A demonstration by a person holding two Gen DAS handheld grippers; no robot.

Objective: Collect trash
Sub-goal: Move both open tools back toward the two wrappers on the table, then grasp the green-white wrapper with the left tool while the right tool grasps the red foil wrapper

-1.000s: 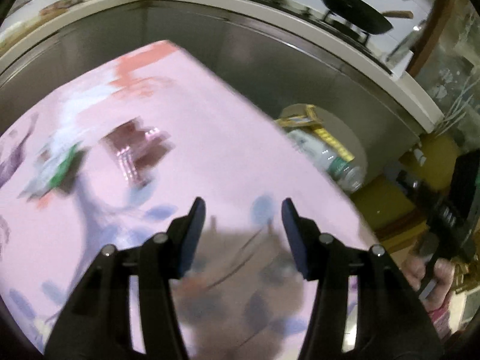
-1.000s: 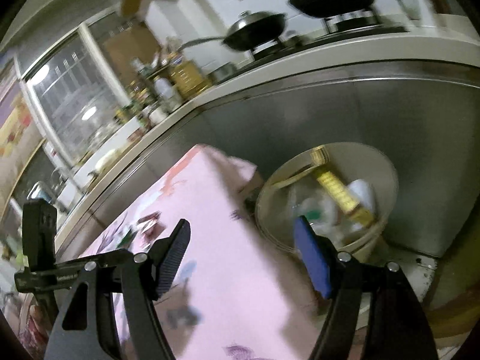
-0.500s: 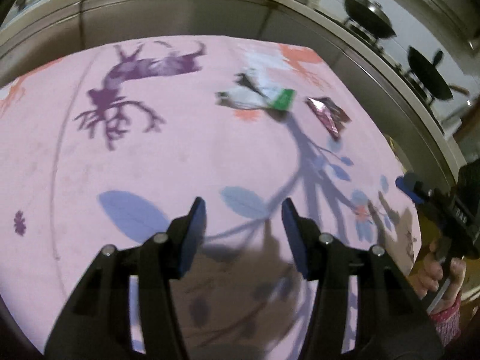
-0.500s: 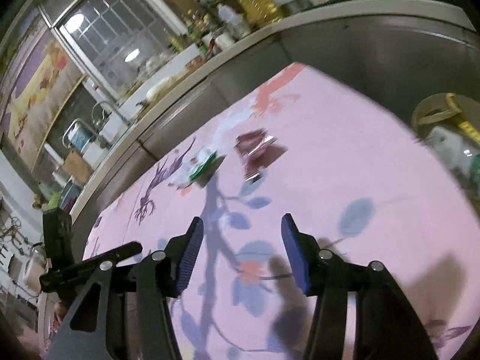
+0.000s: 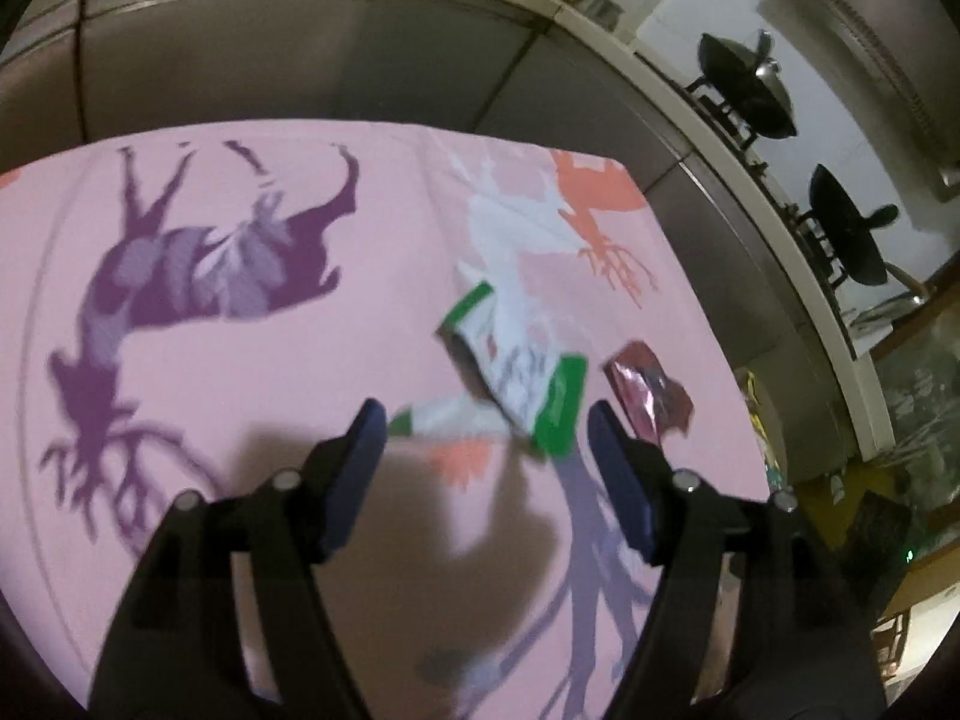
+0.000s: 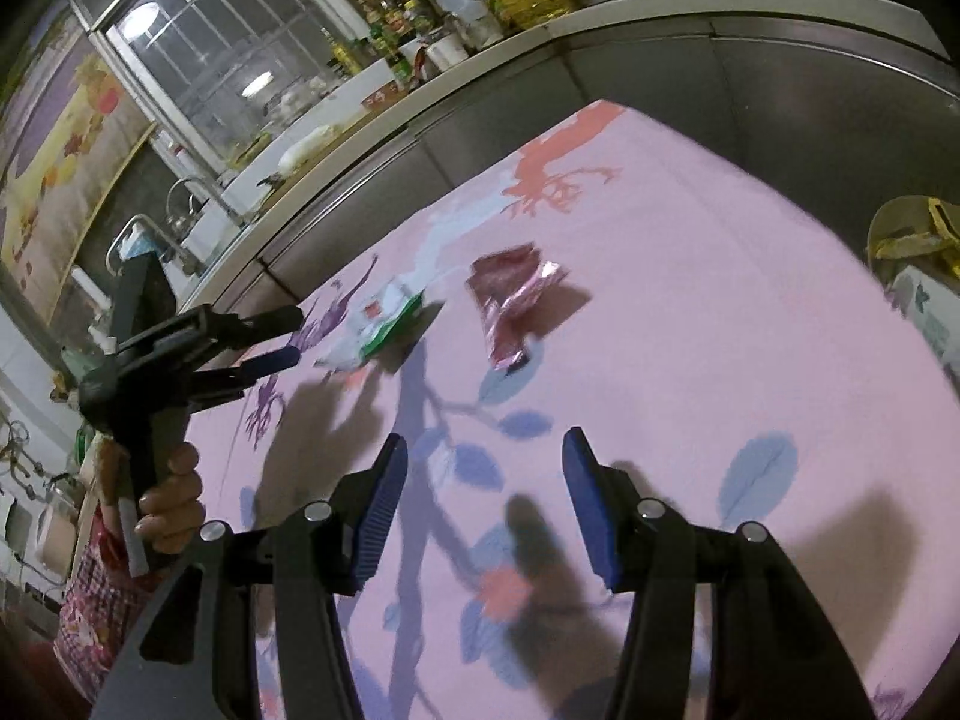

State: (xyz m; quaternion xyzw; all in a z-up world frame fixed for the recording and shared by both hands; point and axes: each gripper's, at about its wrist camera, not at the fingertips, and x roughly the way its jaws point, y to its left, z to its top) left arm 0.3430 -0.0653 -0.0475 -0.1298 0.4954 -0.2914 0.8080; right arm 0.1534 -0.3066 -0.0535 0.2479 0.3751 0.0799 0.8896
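The white-and-green wrapper (image 5: 516, 378) lies on the pink cloth (image 5: 300, 360) — long axis slanting from its far green edge toward the left gripper (image 5: 486, 426), whose empty jaws are opening just short of it. Just right of the wrapper lies a maroon wrapper (image 6: 513, 300); the right gripper (image 6: 483, 456) — apart, empty — hangs nearer the camera.

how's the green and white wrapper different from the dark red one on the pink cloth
The green and white wrapper is white with green ends; the dark red wrapper is shiny maroon foil. The green and white wrapper looks larger and lies just ahead of the opening left gripper; the dark red wrapper sits off to that gripper's right. Both lie crumpled on the pink cloth, ungripped.
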